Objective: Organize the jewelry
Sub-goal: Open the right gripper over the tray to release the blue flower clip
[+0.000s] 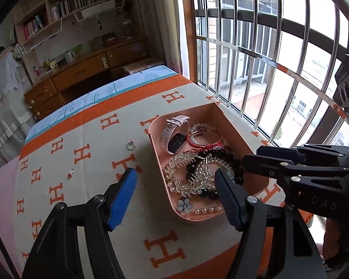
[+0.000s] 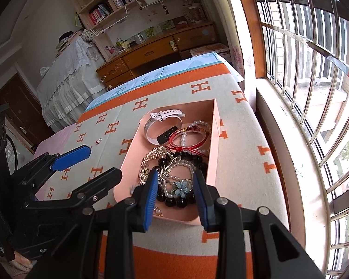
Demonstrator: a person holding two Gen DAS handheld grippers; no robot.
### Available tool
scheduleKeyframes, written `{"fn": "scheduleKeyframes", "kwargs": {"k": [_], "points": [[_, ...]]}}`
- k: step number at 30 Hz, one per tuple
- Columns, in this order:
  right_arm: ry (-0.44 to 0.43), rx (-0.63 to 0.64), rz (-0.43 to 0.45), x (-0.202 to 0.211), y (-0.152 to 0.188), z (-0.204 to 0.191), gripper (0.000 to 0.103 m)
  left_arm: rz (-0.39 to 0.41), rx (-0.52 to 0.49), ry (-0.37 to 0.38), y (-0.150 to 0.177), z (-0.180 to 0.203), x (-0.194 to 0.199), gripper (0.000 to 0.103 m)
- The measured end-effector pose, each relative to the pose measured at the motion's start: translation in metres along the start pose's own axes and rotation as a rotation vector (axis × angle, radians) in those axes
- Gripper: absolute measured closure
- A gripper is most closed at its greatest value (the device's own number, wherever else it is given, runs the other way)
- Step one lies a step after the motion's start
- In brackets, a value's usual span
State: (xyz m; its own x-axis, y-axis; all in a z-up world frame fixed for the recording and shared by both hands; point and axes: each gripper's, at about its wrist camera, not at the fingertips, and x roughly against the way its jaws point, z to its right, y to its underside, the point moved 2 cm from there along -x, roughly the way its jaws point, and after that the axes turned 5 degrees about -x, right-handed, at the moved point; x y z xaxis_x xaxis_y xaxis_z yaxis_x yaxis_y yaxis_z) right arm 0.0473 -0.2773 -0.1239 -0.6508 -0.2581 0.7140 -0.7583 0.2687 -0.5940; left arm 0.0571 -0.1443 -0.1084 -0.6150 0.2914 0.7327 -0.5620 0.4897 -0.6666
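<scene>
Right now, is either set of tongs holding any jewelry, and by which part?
Nothing is held. The left tongs stand open over the tray edge; the right tongs stand open around the flower piece, pads apparently off it.

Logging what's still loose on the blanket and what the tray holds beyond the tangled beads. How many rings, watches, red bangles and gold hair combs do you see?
Rings, loose on blanket: 2
Watches, in pink tray: 1
Red bangles, in tray: 1
Gold hair combs, in tray: 1
Total: 5
</scene>
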Motion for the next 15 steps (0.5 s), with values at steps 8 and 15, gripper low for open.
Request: {"fn": "scheduleKeyframes", "kwargs": {"k": [8, 15], "points": [[0.0, 0.009, 0.001, 0.0, 0.002, -0.006, 0.072, 0.011, 0.0, -0.016, 0.004, -0.005, 0.005, 0.035], [0.007, 0.036, -0.001, -0.001, 0.003, -0.021, 0.072, 0.005, 0.027, -0.052, 0.013, -0.026, 0.009, 0.025]]}}
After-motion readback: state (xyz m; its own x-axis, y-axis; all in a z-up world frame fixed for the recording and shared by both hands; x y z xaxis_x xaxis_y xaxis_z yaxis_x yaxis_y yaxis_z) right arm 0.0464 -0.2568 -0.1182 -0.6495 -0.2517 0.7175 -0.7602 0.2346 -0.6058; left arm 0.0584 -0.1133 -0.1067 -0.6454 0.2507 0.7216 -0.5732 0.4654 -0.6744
